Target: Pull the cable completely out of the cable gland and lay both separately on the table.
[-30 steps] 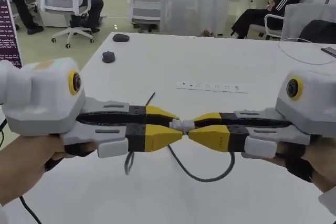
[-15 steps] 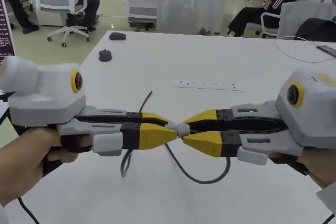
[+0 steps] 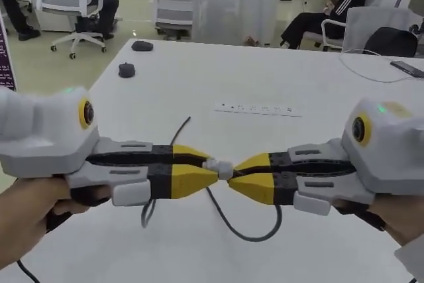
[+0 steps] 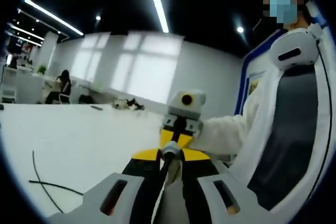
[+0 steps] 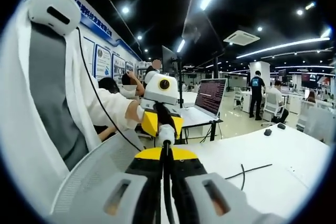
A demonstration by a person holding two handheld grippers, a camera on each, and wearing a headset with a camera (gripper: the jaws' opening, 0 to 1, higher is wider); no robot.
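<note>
So in the head view, dead centre of the frame, the left gripper (image 3: pixel 212 170) and the right gripper (image 3: pixel 233 174) are brought tip to tip over the white table (image 3: pixel 318 91). The little white cable gland (image 3: pixel 216 165) is pinched in the left gripper's closed yellow jaws. The right gripper's jaws are clamped down on the dark cable (image 3: pixel 246 234) just beside the gland, and in the right gripper view the cable can be seen running straight up between those jaws to it. Both are held up off the table. Below the tips, the cable is draped in a loop toward lower centre, and one more stretch is seen behind the left gripper, trailing up and left of centre. Further back, a white power strip (image 3: pixel 255 109) is laid flat just above centre, and a dark mouse (image 3: pixel 126 69) is parked toward the upper left.
</note>
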